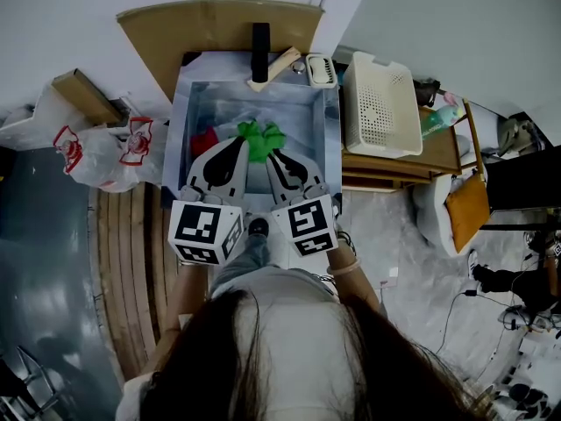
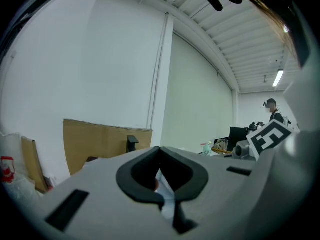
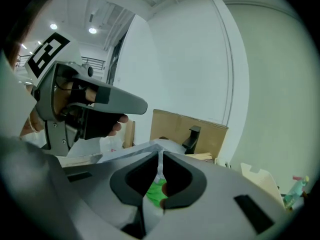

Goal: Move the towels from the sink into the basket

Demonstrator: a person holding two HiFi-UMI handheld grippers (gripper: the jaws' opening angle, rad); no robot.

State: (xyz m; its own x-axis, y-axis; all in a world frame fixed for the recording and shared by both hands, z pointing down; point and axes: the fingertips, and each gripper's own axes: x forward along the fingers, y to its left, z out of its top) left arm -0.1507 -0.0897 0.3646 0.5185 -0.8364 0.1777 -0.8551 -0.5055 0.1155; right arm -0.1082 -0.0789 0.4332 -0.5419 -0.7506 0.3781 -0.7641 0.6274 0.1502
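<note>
A green towel [image 1: 260, 137] and a red towel [image 1: 204, 140] lie in the steel sink [image 1: 329, 121]. The white perforated basket [image 1: 379, 103] stands to the sink's right, apparently with nothing in it. My left gripper [image 1: 238, 141] hangs over the sink's near edge between the two towels, jaws together and holding nothing. Beside it, my right gripper [image 1: 270, 154] is shut too, its tip just short of the green towel. In the right gripper view the green towel [image 3: 157, 191] shows through the gap below the right gripper [image 3: 160, 154]. The left gripper [image 2: 160, 149] hides the sink in its own view.
A black faucet [image 1: 260, 51] stands at the sink's back, with cardboard [image 1: 219, 24] against the wall behind it. White plastic bags [image 1: 105, 152] lie on the floor to the left. The basket rests on a wooden table [image 1: 438, 152]. A person [image 2: 272, 111] stands far off.
</note>
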